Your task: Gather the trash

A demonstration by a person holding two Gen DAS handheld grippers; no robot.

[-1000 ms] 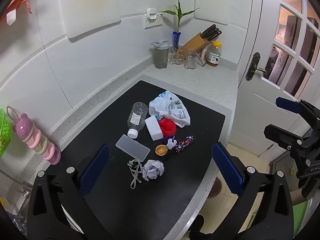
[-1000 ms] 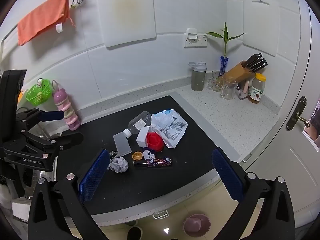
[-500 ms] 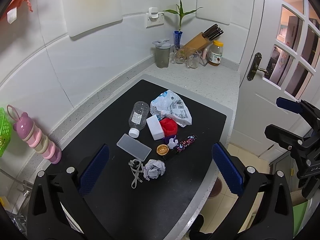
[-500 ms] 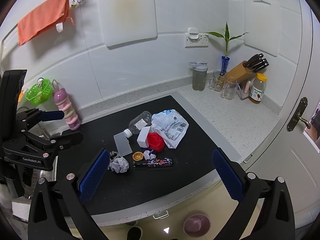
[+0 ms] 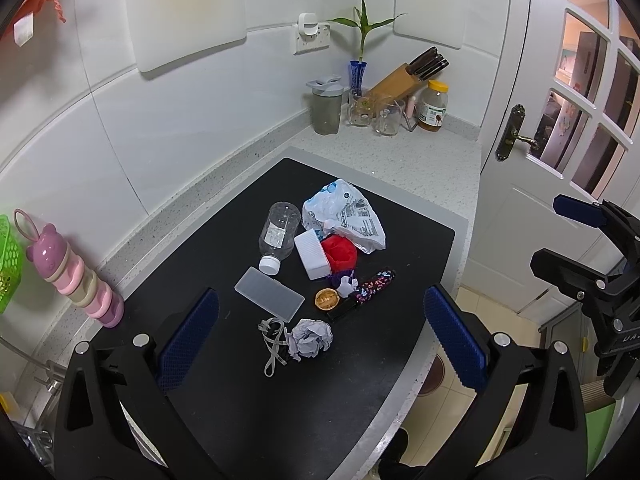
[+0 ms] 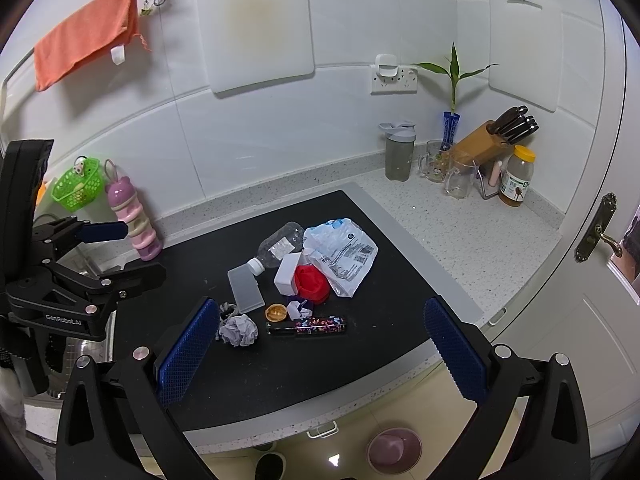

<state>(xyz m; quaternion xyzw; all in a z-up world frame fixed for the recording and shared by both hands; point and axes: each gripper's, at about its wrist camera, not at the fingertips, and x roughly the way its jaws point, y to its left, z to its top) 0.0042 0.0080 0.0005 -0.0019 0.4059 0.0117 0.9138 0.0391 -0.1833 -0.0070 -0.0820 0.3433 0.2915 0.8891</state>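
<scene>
Both claws, left claw (image 5: 320, 328) & right claw (image 6: 322, 334), wide, holding nothing, above trash pile (image 5: 320, 256) on black mat (image 5: 280, 400).

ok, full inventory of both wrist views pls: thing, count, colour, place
black mat: 1, on counter
plastic bottle: 1, clear, lying on mat
plastic bag: 1, white-blue, mat rear
white box: 1, beside red item
clear flat lid: 1, mat centre
crumpled paper: 1, white, mat front
patterned tube: 1, dark
orange cap: 1
knife block: 1, wooden, corner
orange towel: 1, wall hook
left gripper: open, above mat
right gripper: open, above mat
</scene>
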